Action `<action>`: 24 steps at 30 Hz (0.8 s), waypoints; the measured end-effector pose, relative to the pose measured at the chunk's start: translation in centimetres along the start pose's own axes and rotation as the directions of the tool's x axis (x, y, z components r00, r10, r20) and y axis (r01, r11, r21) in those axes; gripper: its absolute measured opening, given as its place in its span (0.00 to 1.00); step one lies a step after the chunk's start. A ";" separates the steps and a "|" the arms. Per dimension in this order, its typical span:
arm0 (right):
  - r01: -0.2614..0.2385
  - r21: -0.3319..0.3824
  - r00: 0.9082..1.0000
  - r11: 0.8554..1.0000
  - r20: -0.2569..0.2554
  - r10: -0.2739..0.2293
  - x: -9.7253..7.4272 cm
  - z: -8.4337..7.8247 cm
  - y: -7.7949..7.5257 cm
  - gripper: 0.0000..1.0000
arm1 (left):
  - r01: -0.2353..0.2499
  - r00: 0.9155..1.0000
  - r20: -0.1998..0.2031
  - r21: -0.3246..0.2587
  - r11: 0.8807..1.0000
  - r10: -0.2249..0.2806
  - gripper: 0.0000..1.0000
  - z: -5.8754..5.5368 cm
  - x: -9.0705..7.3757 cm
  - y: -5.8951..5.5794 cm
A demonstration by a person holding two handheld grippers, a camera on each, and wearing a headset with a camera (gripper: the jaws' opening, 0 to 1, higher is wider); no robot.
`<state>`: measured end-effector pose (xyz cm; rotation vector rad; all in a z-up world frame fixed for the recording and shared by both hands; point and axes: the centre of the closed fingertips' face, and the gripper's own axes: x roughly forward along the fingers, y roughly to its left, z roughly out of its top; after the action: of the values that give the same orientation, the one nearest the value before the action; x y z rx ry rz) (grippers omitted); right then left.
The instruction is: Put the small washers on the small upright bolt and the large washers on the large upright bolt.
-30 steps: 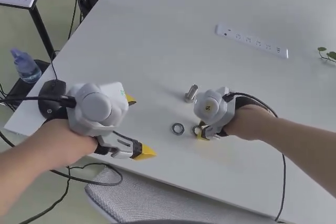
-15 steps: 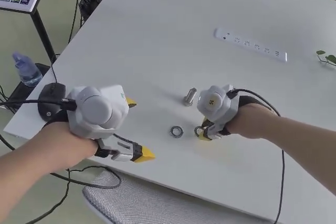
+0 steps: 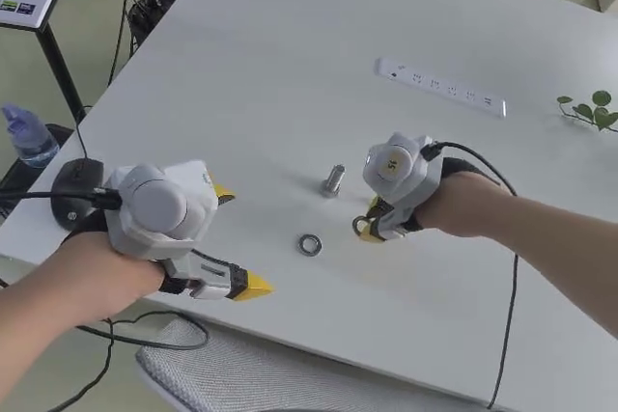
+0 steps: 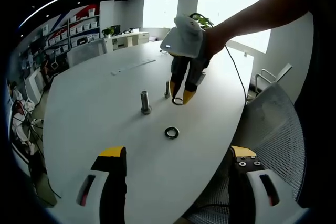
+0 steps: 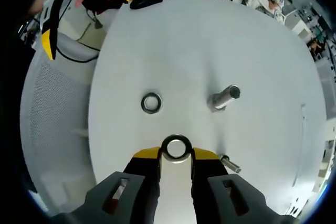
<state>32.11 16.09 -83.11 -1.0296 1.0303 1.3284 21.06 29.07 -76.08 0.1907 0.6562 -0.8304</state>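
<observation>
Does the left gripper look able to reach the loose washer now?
Probably yes. The left gripper is open, and only bare table lies between it and the loose washer; the right gripper, holding a second washer, is farther off.

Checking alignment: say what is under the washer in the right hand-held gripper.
Through the washer, bare white table shows. The small bolt stands beside it, not beneath. The right hand-held gripper hides what lies under the near rim.

Smooth matt white tabletop [image 3: 290, 65]. The loose washer [image 3: 309, 244] and the held washer [image 5: 176, 147] are bright metal; the large bolt [image 3: 333, 179] is duller (satin grey). Left gripper [image 3: 238, 238] and right gripper [image 3: 365, 231]: glossy white plastic shells. Chair [image 3: 241, 373]: grey mesh cloth.
</observation>
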 end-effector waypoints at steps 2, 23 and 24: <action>-0.001 0.005 1.000 1.000 -0.001 0.001 -0.5 0.1 -0.3 0.21 | 0.000 1.000 -0.007 0.013 1.000 0.000 0.80 -0.1 0.1 0.0; 0.032 0.037 0.999 0.999 0.028 -0.033 -4.2 2.4 -4.1 0.21 | -0.009 1.000 -0.018 0.023 1.000 0.010 0.80 -0.4 0.5 0.5; 0.031 0.038 0.999 0.999 0.029 -0.033 -4.3 2.6 -4.1 0.21 | -0.010 1.000 -0.016 0.021 1.000 0.010 0.80 -0.3 0.5 0.5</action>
<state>36.21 17.62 -78.35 -0.9913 1.0089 1.2902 21.56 29.25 -76.64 0.2202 0.6617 -0.8269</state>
